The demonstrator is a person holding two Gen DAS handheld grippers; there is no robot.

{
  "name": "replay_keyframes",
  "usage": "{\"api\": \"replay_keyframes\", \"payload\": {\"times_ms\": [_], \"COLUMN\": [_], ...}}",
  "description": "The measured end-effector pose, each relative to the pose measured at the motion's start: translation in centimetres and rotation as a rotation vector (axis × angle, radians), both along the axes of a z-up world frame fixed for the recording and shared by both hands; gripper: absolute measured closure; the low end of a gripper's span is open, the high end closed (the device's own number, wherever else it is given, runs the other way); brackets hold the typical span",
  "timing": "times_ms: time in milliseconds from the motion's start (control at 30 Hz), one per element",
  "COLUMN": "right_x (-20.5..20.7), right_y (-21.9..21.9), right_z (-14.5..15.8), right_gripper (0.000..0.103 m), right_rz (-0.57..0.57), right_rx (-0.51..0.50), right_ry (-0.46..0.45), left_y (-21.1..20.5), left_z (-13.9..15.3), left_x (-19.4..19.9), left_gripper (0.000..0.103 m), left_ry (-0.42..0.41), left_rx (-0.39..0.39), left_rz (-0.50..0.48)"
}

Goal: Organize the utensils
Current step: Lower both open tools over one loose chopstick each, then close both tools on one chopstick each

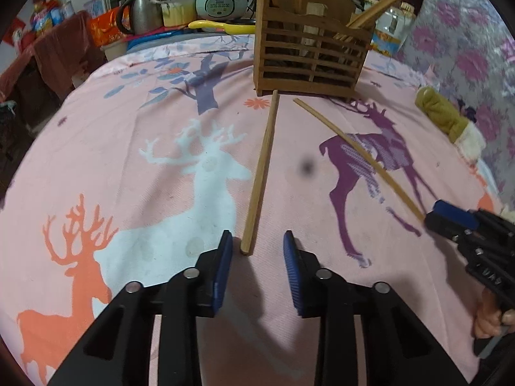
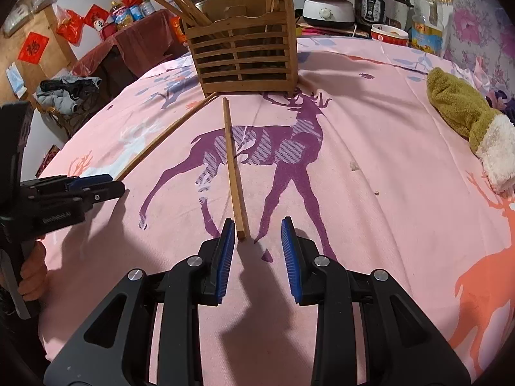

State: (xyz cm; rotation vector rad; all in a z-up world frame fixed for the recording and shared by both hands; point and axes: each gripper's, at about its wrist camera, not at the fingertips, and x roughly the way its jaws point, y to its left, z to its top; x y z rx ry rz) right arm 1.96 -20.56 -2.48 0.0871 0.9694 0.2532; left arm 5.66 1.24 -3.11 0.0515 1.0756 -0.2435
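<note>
Pick-up step: the left gripper and the right gripper are both wide. One straddles the thick wooden chopstick, the other the second wooden chopstick, both lying in front of the slatted wooden holder. Next, each likely needs to close squarely.

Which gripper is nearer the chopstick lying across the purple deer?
Right. Near end of that chopstick lies just ahead of the right gripper, jaws open; the left gripper sits aside, at the other chopstick.

Two black, blue-padded grippers, left and right, are held with jaws spread, low over the pink deer-print cloth.
</note>
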Motion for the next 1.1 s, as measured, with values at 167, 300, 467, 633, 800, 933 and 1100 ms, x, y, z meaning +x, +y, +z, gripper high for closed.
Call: {"api": "replay_keyframes", "payload": {"times_ms": [167,300,467,633,800,933,1100], "right_x": [0.0,0.1,0.2,0.5,0.6,0.5,0.0], "right_y": [0.0,0.0,0.4,1.0,1.0,1.1,1.2], "right_z": [0.0,0.0,0.0,-0.2,-0.6,-0.5,0.1], "right_gripper": [0.071,0.071,0.071,0.071,0.095,0.095,0.095], "right_rz": [-0.001,0.002,0.011,0.022,0.028,0.033,0.03], "right_rx": [0.008,0.015,0.015,-0.002,-0.001,-0.012,-0.026], "right_ry": [0.002,0.001,-0.002,0.005,0.024,0.017,-0.019], "left_y": [-0.5,-0.7,-0.8,-1.1,-1.2,-1.2,-0.9], "left_z": [-0.1,0.0,-0.1,-0.1,0.0,0.0,0.4], "left_x": [-0.2,-0.3,-0.2,-0.3,-0.3,-0.3,-0.4], "left_gripper": [0.076,0.082,0.082,0.085,0.096,0.096,0.097], "left_ry": [-0.02,-0.026,-0.031,-0.042,-0.043,-0.042,-0.05], "left_rx": [0.043,0.051,0.06,0.074,0.073,0.07,0.054], "left_rz": [-0.011,-0.023,-0.022,-0.03,-0.04,-0.038,-0.028]}}
